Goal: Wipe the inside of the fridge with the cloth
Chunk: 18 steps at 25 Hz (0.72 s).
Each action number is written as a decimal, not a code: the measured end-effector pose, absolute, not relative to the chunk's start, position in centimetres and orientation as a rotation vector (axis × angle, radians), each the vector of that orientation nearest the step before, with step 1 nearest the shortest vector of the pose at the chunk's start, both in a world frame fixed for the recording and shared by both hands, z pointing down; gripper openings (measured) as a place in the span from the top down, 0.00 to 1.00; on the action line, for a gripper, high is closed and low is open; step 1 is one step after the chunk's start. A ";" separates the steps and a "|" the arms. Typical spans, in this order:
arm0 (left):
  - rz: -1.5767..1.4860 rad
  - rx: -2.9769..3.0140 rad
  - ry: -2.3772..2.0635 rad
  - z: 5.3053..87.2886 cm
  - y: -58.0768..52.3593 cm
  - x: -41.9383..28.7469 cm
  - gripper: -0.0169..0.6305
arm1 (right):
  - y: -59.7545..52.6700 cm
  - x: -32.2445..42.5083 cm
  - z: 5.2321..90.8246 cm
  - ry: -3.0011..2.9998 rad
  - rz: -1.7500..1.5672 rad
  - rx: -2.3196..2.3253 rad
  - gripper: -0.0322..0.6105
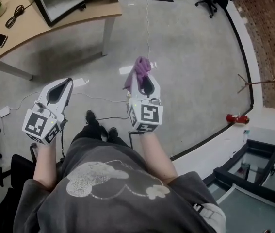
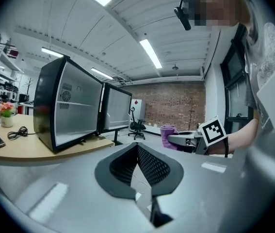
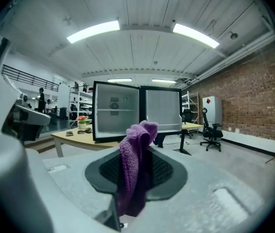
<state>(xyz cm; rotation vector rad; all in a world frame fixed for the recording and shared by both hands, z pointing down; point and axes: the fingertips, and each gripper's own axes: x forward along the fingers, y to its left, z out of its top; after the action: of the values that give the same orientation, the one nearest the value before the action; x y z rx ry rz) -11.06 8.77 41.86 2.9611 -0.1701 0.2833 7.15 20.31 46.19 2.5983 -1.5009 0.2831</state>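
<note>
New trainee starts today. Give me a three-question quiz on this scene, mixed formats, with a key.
1. Fill in: the left gripper's jaws are ___, with nothing between them.
2. What holds the purple cloth? A. left gripper B. right gripper C. neither
3. True or false: the fridge stands on the desk with its door open.
Key: 1 shut; 2 B; 3 true.

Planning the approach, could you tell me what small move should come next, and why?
Probably carry the right gripper toward the fridge: it grips the purple cloth, the fridge door stands open, but the fridge sits well ahead on the table.
</note>
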 end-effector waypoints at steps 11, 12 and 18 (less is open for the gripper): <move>0.297 2.964 -0.158 41.5 17.8 -14.7 0.95 | 30.3 3.7 43.9 -1.596 0.226 2.595 0.82; 0.282 2.970 -0.141 41.3 17.8 -14.7 0.95 | 30.6 3.3 43.9 -1.587 0.242 2.610 0.82; 0.235 2.997 -0.019 39.9 16.9 -16.8 0.95 | 30.5 -1.1 44.5 -1.515 0.318 2.664 0.82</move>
<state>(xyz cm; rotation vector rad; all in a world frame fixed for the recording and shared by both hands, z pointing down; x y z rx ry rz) -16.84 16.95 39.95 2.9967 -0.0185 0.2351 -1.06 30.52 44.52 2.6638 -1.5147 0.3182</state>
